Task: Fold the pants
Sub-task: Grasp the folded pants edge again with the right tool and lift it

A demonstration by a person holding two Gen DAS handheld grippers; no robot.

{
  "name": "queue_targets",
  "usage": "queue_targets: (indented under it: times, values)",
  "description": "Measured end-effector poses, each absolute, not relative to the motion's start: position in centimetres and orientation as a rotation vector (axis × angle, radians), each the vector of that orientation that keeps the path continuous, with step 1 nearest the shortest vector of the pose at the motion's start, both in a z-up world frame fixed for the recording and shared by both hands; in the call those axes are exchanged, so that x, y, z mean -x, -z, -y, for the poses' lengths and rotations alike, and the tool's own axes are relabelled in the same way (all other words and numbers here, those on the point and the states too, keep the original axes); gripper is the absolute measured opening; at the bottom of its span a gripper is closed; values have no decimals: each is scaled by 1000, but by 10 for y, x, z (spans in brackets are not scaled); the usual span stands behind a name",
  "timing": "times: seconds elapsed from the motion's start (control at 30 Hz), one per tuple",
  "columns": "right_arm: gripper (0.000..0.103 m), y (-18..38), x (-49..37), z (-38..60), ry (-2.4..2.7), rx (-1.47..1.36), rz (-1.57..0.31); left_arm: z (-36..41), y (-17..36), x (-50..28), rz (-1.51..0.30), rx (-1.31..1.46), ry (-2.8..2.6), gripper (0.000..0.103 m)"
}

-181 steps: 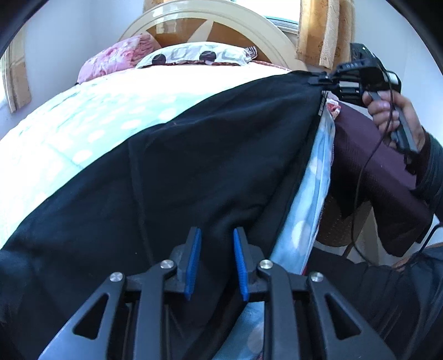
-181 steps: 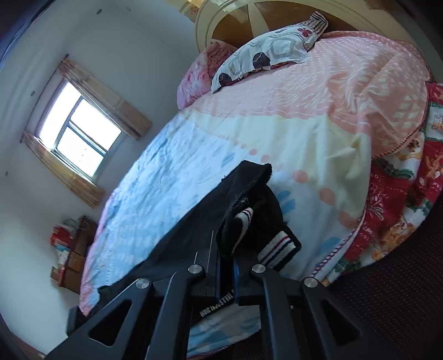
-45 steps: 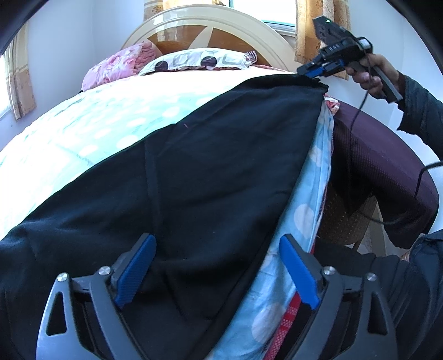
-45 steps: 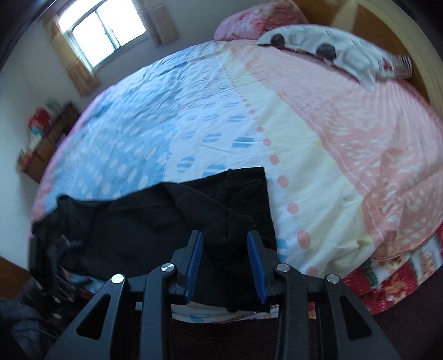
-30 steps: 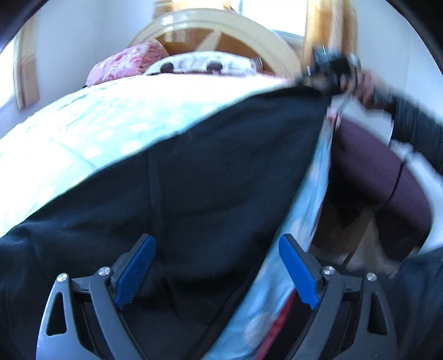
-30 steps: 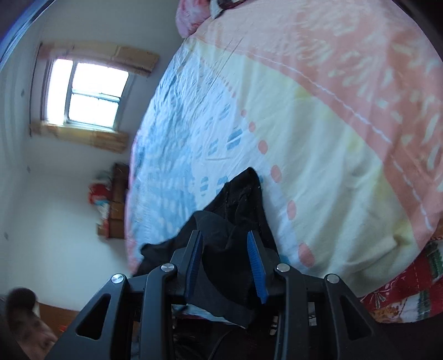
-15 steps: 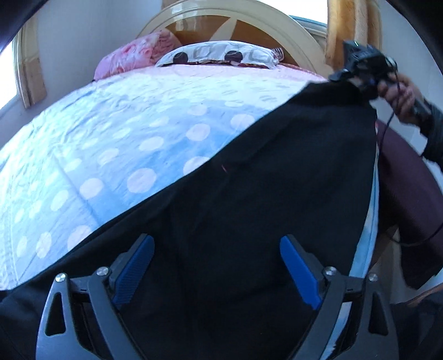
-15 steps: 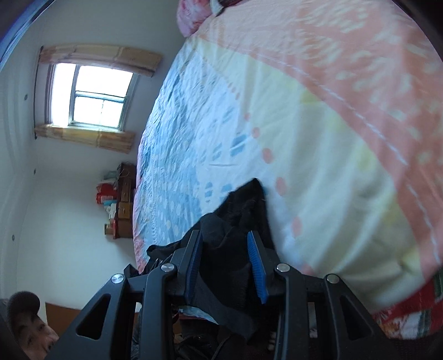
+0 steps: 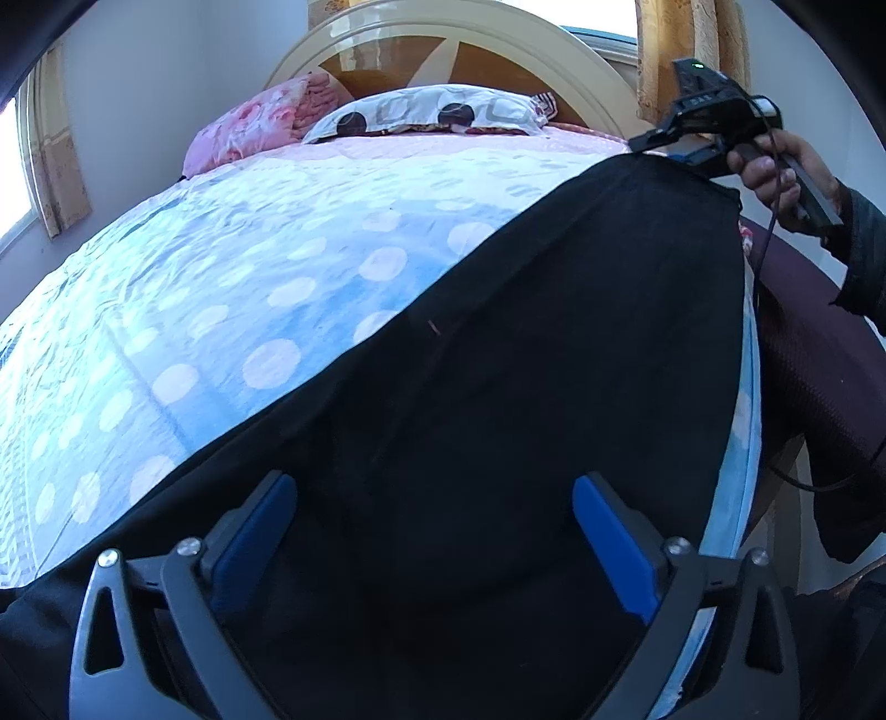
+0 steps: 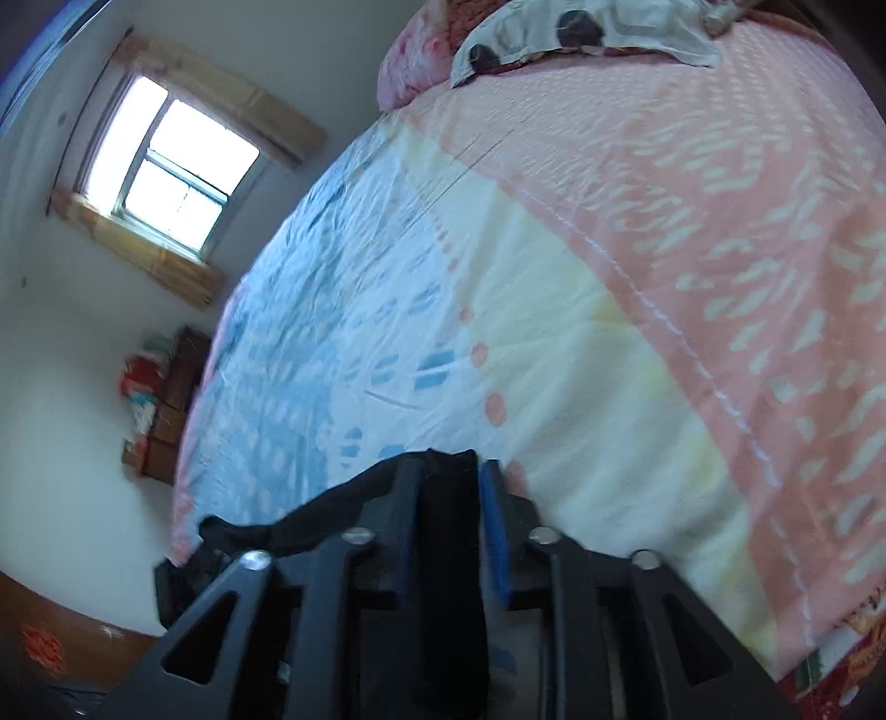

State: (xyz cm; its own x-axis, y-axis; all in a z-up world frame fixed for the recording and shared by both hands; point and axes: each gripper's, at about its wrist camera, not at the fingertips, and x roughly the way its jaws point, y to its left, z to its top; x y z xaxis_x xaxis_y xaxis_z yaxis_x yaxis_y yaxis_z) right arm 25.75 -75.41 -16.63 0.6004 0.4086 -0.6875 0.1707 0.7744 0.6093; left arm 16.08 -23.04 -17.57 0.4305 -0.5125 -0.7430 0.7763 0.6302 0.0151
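The black pants (image 9: 526,360) are spread flat along the near edge of the bed, filling the lower middle and right of the left wrist view, over a polka-dot bedsheet (image 9: 221,288) that runs blue to pink toward the headboard (image 9: 454,33).

The left gripper (image 9: 434,531) sits at the bottom of that frame with its blue pads (image 9: 614,548) as far apart as they go. Its jaws have just been opening, and nothing is pinched between them; the pants simply lie underneath.

The right gripper (image 10: 446,520) is a different story. In the right wrist view, a bunch of black fabric fills the gap between its narrow jaws, so it's clamped on the pants, though the jaws have just eased open a touch. From the left wrist view that same tool shows up in the upper right, held in the person's hand (image 9: 775,166) right at the far corner of the pants.

Two pillows (image 9: 437,113) sit at the top of the frame by the headboard.
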Motion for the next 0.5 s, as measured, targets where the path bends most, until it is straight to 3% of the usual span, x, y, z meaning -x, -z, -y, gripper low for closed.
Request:
queue_targets:
  times: [0.03,0.23,0.37,0.5]
  values:
    - [45,160,-249,758,-98,-677,-913,229,174,-160,-776,-377,823,102]
    - [45,124,-192,733,-193,-646,-749,221,175,-152,-785,-344,816,102]
    - [45,155,-187,698,-219,-627,-889,223,181,-146,-754,-394,806,103]
    - [44,165,-179,702,-192,-669,-834,217,170,-144,-759,-365,784,102]
